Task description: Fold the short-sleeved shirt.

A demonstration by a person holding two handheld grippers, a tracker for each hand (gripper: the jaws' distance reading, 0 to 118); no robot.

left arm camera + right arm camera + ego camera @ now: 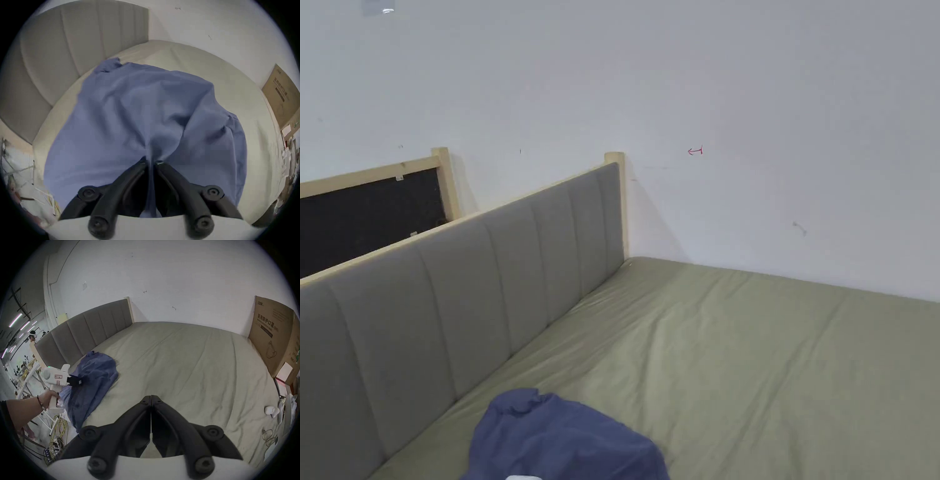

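Note:
A blue short-sleeved shirt [562,440] lies crumpled on the olive bed sheet [769,362] near the grey headboard, at the bed's near left corner. In the left gripper view my left gripper [151,161] is shut on a pinched fold of the shirt [138,105], which bunches up from the jaws. The right gripper view has the shirt [94,378] at the left, with the left gripper [76,381] held by a hand at the fabric. My right gripper [151,396] hovers over bare sheet, jaws pressed together with nothing between them.
A padded grey headboard [456,294] runs along the bed's left side and a white wall [737,125] closes the far side. A large cardboard box [274,337] stands at the bed's right edge. Small white items [270,412] and cables [58,431] lie by the edges.

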